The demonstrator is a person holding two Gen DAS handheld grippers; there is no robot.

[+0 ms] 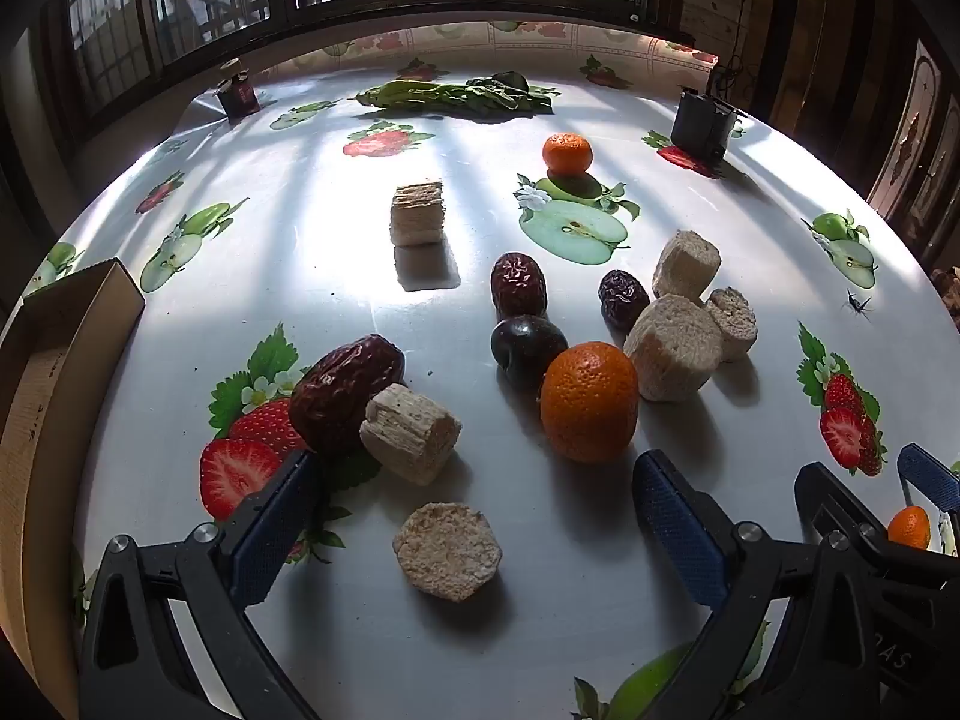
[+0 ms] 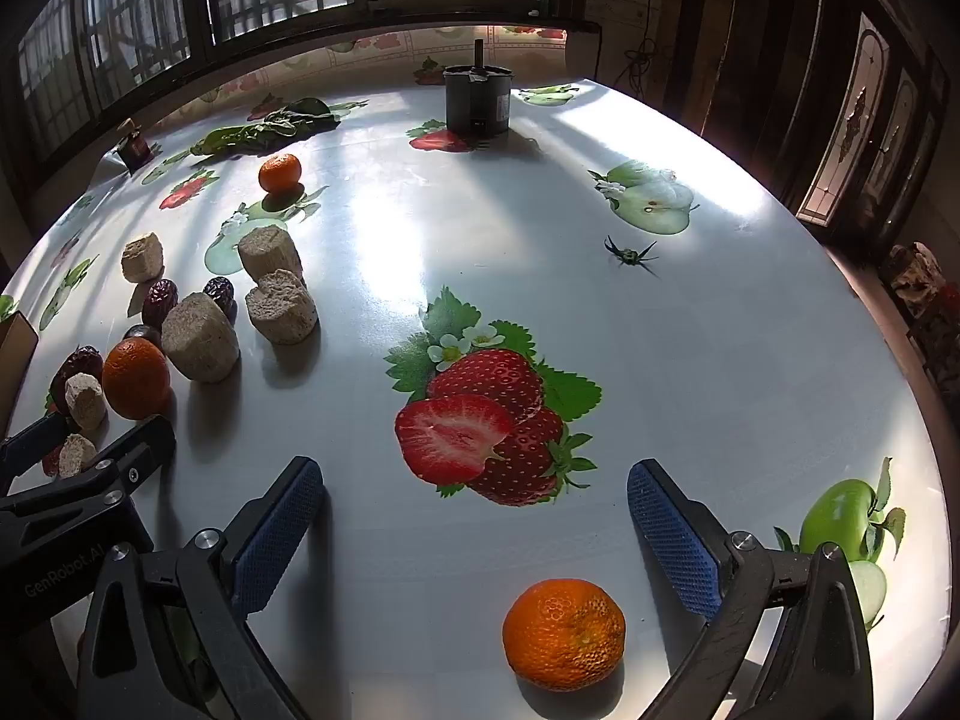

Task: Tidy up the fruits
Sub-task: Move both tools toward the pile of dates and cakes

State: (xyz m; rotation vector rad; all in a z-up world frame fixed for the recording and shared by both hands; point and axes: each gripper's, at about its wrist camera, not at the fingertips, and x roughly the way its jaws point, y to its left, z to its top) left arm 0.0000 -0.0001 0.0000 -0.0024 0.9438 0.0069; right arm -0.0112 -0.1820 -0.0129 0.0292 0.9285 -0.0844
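Orange mandarins [image 1: 588, 401], dates [image 1: 518, 284] and biscuits [image 1: 672, 348] lie scattered across the surface [image 1: 336, 312]; cardboard box [image 1: 54, 360] unfilled as far as visible. Both jaws apart, holding nothing; sorting apparently not begun.

A fruit-print table [image 1: 336, 276] carries oranges [image 1: 589, 401], dates [image 1: 346, 391], biscuits [image 1: 447, 551] — and greens [image 1: 456, 95].

Three oranges [image 1: 589, 401] [image 1: 567, 153] [image 2: 564, 633] lie scattered on the table. Wrinkled red dates [image 1: 345, 390] and a dark plum [image 1: 528, 347] rest among them.
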